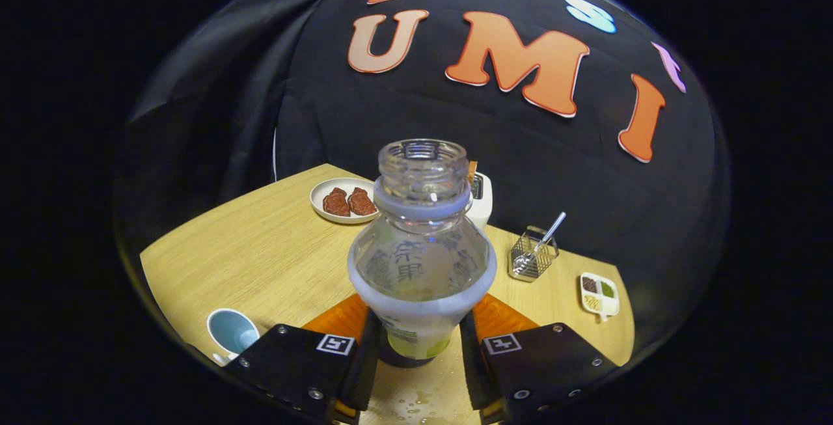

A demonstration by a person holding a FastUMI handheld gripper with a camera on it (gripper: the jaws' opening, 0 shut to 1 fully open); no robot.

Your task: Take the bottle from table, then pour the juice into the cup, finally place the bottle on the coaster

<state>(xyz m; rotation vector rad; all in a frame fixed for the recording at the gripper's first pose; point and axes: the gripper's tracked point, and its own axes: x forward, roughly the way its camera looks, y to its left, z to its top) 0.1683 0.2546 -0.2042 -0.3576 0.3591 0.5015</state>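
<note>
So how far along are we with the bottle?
Done: the gripper is shut on the uncapped bottle, both fingers pressing its lower body. In hand: the bottle stands upright over a dark round base, possibly the coaster; I can't tell if it's lifted. The cup sits off to the side, and droplets wet the table. Whether pouring happened is unclear; release remains.

Bottle (422, 262) is hiding most of a white box (483, 204) behind it; fingers (364, 353) are covering its lower sides. Cup (231, 332) is partly blocked. Far-right dish (599, 295) contents are reading too small.
</note>
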